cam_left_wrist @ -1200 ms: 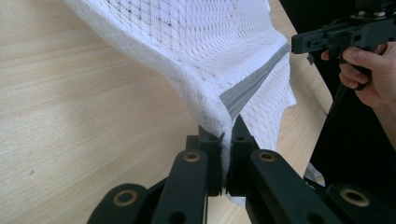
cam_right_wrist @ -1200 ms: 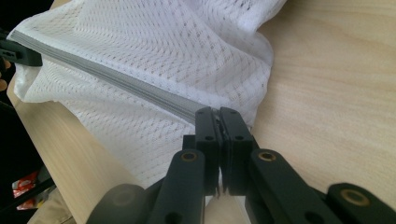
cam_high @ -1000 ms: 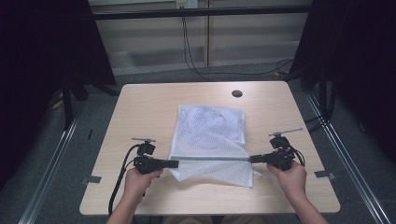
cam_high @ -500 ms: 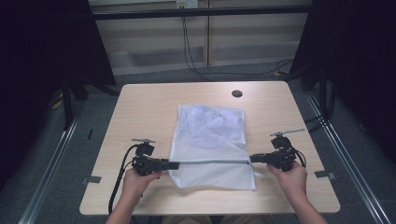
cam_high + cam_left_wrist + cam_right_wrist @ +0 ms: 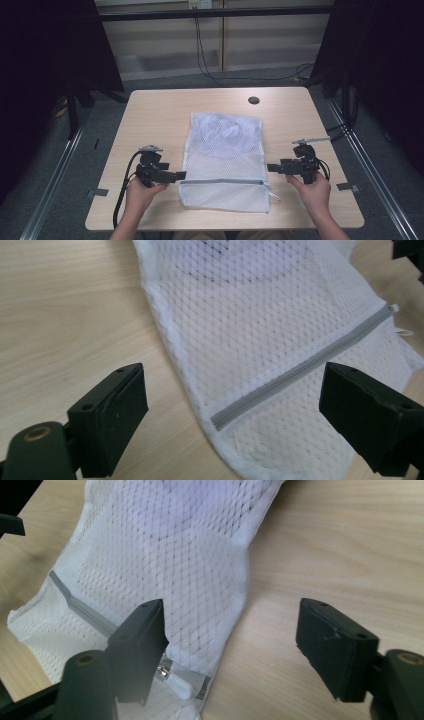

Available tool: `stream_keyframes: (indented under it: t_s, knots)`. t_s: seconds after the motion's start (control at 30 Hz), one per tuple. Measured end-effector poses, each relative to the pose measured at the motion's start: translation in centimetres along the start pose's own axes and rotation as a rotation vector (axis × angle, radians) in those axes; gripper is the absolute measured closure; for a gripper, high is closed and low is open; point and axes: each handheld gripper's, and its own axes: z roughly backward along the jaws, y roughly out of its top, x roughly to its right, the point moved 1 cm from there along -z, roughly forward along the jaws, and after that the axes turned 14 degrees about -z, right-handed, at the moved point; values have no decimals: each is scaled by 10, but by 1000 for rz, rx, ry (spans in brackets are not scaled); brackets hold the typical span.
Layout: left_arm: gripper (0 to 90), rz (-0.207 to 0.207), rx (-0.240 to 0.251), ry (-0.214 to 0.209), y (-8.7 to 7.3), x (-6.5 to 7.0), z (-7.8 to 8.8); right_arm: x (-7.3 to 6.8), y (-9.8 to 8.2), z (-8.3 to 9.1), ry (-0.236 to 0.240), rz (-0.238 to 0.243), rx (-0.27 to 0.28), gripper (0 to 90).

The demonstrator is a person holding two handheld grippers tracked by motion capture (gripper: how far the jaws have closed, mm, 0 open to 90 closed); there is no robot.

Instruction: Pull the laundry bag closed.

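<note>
A light wooden table (image 5: 165, 115) with rounded corners fills the centre of the high view, a dark round cable port (image 5: 253, 100) near its far edge, right of centre. A white mesh laundry bag (image 5: 225, 150) lies flat on the tabletop, running from mid-frame toward the near edge, its grey zipper (image 5: 222, 181) crossing it near the bottom. The wood around it is bare.

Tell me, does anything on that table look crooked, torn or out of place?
Nothing stands out. The white mesh bag lies flat on the table, grey zipper closed and nearly straight, no tear visible. Both grippers, left and right, have just opened beside it, holding nothing.
</note>
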Motion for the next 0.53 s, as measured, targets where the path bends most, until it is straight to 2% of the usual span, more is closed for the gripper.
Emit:
stream_keyframes:
  t_s: [0.3, 0.4, 0.53]
  knots:
    - [89, -27, 0, 63, -1, -4, 4, 4, 1, 5, -24, 26, 34, 196]
    - [86, -41, -7, 69, -2, -5, 6, 6, 1, 6, -36, 30, 38, 174]
    - [81, -38, -3, 87, -3, -7, 5, 8, 1, 6, -51, 37, 36, 157]
